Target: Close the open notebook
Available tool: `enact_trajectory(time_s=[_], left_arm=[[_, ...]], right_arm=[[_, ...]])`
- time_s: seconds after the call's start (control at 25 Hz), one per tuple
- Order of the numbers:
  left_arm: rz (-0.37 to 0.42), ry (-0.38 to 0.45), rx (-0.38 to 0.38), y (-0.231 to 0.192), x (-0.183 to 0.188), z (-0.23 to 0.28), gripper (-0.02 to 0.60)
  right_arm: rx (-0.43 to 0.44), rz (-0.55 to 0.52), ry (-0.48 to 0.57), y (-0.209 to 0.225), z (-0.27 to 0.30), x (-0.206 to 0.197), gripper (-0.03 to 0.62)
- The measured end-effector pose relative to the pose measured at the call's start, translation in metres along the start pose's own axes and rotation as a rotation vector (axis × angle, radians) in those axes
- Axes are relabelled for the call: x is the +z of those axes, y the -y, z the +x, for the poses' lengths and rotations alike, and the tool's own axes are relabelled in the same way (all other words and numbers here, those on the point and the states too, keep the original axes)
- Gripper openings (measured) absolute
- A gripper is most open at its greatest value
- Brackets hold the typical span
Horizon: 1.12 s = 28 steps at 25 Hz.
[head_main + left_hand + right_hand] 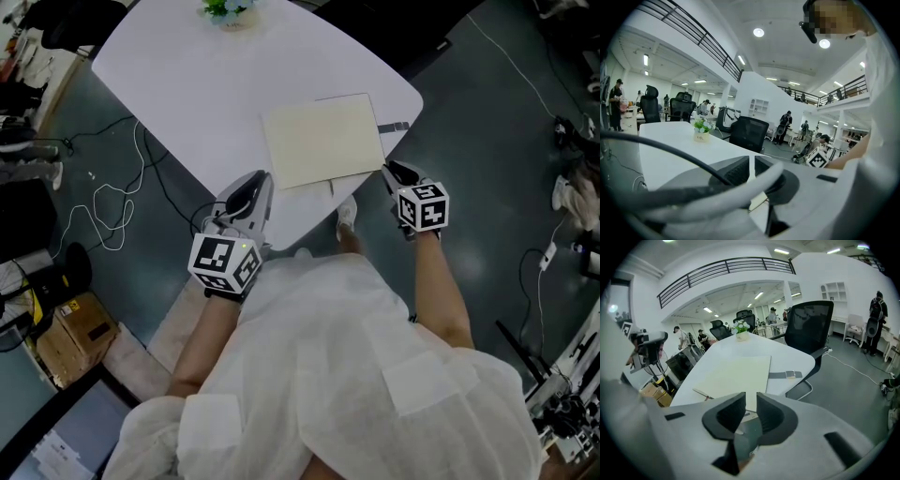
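The notebook (323, 141) lies shut on the white table (206, 84), cream cover up, near the table's front right corner; the right gripper view has it (736, 373) straight ahead. A dark elastic strap (394, 127) sticks out past its right edge. My right gripper (389, 171) hovers just off the notebook's near right corner, jaws apart with nothing between them (751, 406). My left gripper (262, 180) is at the table's front edge, left of the notebook. Its jaws (752, 166) stand a thin slit apart and hold nothing.
A small potted plant (230, 11) stands at the table's far end. A black office chair (811, 329) is beyond the right side. White cables (112, 202) trail on the floor at left, near a cardboard box (80, 328). People stand further back.
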<state>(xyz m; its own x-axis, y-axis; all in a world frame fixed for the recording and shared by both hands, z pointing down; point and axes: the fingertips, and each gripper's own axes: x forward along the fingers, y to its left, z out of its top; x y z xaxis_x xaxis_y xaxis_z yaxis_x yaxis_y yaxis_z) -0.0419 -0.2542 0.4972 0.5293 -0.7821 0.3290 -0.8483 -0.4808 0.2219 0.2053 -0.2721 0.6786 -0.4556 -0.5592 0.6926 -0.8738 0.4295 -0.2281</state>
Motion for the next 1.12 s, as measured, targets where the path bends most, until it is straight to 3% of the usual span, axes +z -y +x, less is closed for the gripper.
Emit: enact_trajectory(time_s=[0.88, 1.12], left_arm=[[-0.015, -0.024, -0.006, -0.005, -0.007, 0.011, 0.031], [-0.014, -0.02, 0.001, -0.006, -0.006, 0.008, 0.031]], right_arm=[[0.019, 0.077, -0.171, 0.016, 0.035, -0.028, 0.11], [0.05, 0.167, -0.186, 0.02, 0.037, -0.033, 0.105]])
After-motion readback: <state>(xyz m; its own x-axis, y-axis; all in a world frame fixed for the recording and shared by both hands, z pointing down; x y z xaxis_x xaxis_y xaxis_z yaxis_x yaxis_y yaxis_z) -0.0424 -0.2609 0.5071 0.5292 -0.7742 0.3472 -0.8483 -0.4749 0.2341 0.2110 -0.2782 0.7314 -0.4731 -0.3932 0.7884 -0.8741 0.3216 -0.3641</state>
